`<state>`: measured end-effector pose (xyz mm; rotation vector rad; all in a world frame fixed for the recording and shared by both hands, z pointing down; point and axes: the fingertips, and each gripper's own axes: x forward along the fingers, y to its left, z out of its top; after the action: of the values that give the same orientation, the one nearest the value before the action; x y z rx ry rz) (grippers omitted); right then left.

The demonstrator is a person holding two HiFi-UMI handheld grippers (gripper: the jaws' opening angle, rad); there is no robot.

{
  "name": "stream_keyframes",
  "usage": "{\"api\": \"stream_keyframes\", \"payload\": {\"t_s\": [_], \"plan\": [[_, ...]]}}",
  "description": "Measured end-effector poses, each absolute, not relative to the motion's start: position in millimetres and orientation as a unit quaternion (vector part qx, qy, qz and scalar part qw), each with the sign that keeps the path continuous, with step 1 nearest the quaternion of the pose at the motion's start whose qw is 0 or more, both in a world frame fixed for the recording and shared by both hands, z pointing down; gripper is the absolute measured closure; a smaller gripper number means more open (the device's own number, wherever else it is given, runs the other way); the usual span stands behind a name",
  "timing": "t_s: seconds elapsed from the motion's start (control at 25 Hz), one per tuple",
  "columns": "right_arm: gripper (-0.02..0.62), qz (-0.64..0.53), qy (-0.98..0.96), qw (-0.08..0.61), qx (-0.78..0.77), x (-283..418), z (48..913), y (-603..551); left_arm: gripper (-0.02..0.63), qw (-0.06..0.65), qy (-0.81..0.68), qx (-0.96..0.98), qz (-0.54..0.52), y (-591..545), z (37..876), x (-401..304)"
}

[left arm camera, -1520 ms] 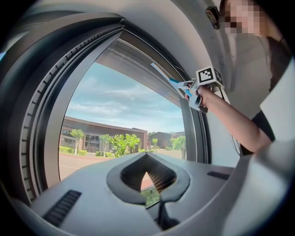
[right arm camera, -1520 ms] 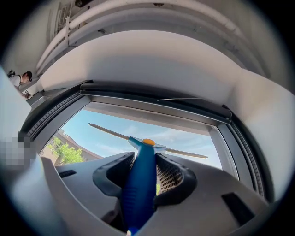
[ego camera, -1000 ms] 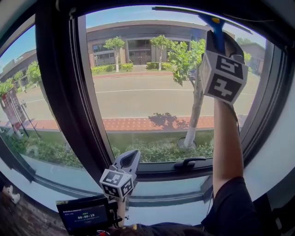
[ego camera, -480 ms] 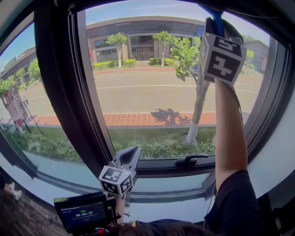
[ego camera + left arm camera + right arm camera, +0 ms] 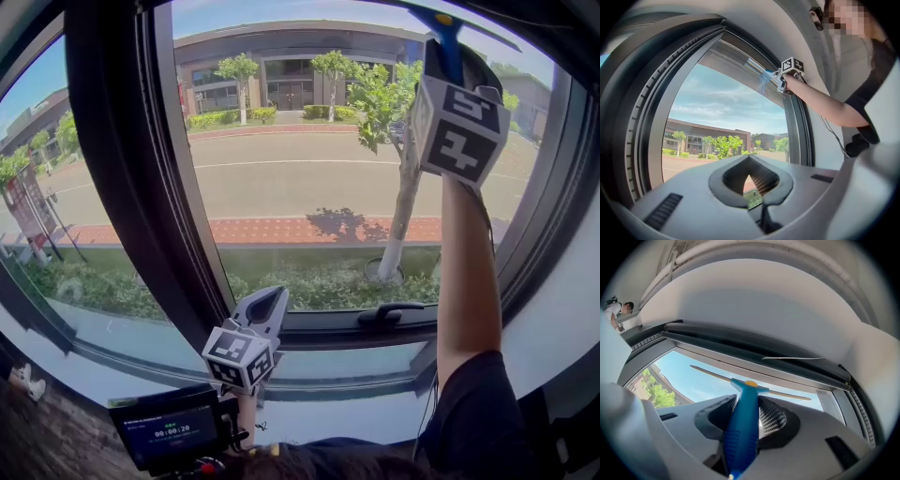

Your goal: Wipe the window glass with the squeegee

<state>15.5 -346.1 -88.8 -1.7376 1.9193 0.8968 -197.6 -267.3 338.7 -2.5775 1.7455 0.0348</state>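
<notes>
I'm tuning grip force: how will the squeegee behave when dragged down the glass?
The squeegee handle looks like rigid blue plastic, so it probably won't flex in the right gripper. Its blade is long and thin, so uneven pressure may twist it in the grip. It seems light for its length.

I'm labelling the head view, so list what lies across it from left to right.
Small monitor → left gripper, shut with nothing in it → window handle → right gripper, raised to the top of the pane, its fingers closed on the blue squeegee.
</notes>
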Motion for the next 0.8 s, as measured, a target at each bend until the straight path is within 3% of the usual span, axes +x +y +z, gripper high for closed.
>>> {"api": "stream_keyframes", "payload": {"t_s": [0.8], "plan": [[0.453, 0.313, 0.701, 0.172, -0.618, 13, -23, -346, 0.604, 0.008, 0.556, -0.831, 0.013, -265, 344, -195]]}}
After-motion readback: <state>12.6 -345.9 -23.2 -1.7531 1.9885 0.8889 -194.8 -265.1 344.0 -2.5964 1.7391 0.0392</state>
